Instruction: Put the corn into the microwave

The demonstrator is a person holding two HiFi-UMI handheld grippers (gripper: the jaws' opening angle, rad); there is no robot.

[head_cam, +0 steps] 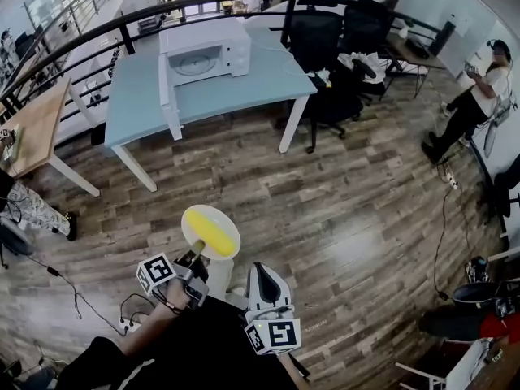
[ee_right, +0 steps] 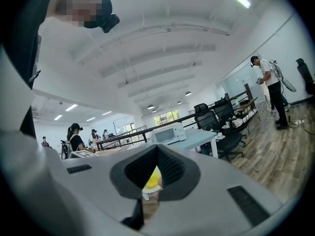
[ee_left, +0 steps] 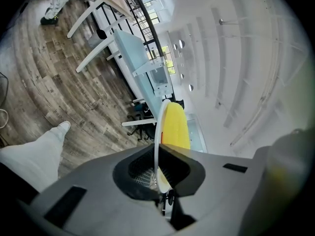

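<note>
Transport step, by the look of it: carrying the corn (head_cam: 210,230) toward the microwave (head_cam: 205,51), well apart from it and not yet at the table. Pinching the rim of a white plate (head_cam: 230,222) in the left gripper (head_cam: 195,253), jaws closed to a narrow slit on that rim, with the corn lying on the plate out in front, over the floor (head_cam: 341,185). Holding the right gripper (head_cam: 262,270) just right of the plate, jaws brought together with nothing between them; plate and corn visible only past their tips in the right gripper view.

Next, probably: crossing the open floor to the surface (head_cam: 244,88) with the plate held level so the corn does not roll off, then lining up with the oven cavity. Seems open already, door (head_cam: 166,75) swung left and turntable (head_cam: 193,62) showing, so likely no door work for the free right gripper. Cannot tell whether the plate goes in too.

Pale blue surface on white legs under the microwave. Wood-plank floor, black office chairs (head_cam: 313,35) behind, dark curved railing (head_cam: 97,24), wooden table (head_cam: 32,128) at left, cables (head_cam: 441,234) on the floor. One person (head_cam: 479,92) standing far right, more people (ee_right: 75,137) far back in the right gripper view.
</note>
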